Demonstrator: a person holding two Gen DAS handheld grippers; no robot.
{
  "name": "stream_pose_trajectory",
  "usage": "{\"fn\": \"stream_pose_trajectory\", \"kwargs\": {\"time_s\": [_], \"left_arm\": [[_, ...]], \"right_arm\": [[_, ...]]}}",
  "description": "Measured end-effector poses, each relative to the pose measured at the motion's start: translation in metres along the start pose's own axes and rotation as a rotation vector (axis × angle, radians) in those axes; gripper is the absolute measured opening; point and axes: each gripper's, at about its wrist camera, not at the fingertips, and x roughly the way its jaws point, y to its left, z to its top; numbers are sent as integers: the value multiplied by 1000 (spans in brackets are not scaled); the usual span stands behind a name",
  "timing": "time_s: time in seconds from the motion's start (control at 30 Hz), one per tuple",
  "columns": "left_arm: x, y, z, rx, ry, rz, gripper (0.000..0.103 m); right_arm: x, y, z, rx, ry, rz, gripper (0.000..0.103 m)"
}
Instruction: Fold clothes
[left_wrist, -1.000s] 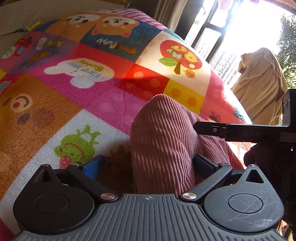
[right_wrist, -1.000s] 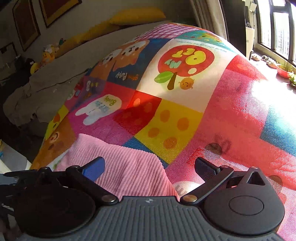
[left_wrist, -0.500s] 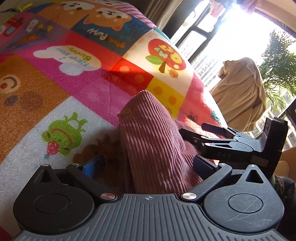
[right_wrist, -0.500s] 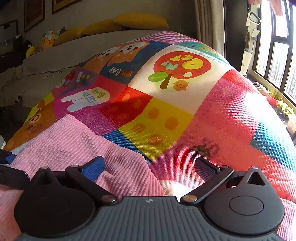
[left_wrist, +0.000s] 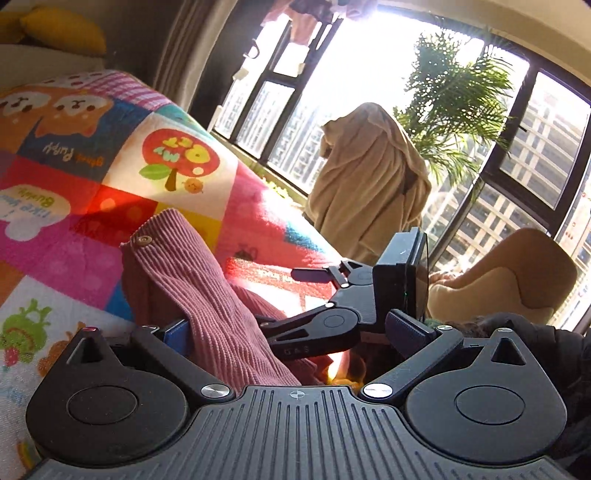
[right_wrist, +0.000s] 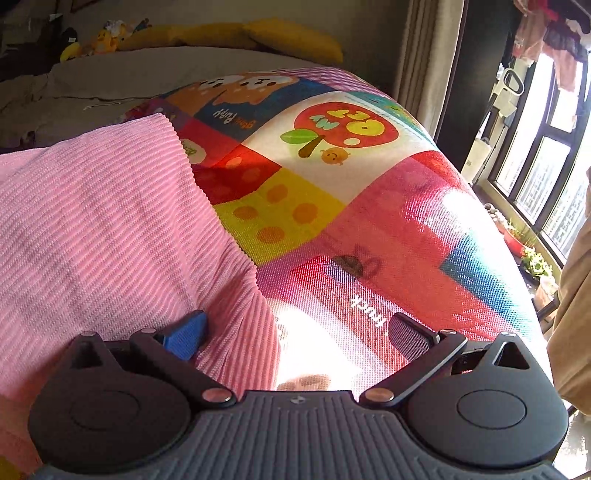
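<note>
A pink ribbed garment (left_wrist: 192, 288) with a small button lies bunched on a colourful cartoon quilt (left_wrist: 110, 155). In the left wrist view my left gripper (left_wrist: 291, 332) is open, its jaws wide apart, with the cloth lying between them against the blue left pad. The right gripper (left_wrist: 295, 302) shows there from the side, just right of the cloth. In the right wrist view the garment (right_wrist: 92, 236) spreads over the left half of the quilt (right_wrist: 332, 206). My right gripper (right_wrist: 295, 328) is open, its blue left pad over the cloth's edge.
A beige cloth (left_wrist: 369, 184) hangs by the window (left_wrist: 480, 122), with a palm plant (left_wrist: 454, 88) behind it. A tan chair (left_wrist: 517, 280) stands at the right. Yellow pillows (right_wrist: 258, 37) and a grey blanket (right_wrist: 110, 81) lie at the bed's far end.
Both grippers have lifted and turned towards the window. The right gripper has moved closer to the left one. The pink cloth now fills more of the right wrist view.
</note>
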Motion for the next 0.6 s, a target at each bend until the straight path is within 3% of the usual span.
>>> {"fn": "stream_pose_trajectory", "kwargs": {"time_s": [0.1, 0.2, 0.27, 0.33, 0.4, 0.47, 0.6], "left_arm": [[-20, 26, 8, -90, -66, -13, 103], [-34, 63, 10, -235, -139, 69, 103], [-28, 86, 2, -366, -93, 98, 103], [-18, 98, -10, -459, -31, 78, 103], [-10, 101, -17, -511, 9, 25, 103], [-8, 96, -15, -524, 12, -21, 103], [-5, 75, 3, -479, 2, -60, 103]], "right_arm": [[0, 2, 1, -10, -4, -2, 103], [0, 2, 1, -8, -3, -2, 103], [-3, 2, 1, -14, -10, -10, 103], [-15, 5, 2, -34, -50, -15, 103], [-40, 10, 3, -53, -132, 23, 103], [-73, 20, 3, -102, -216, 130, 103], [-121, 68, -9, -332, -308, 311, 103]]}}
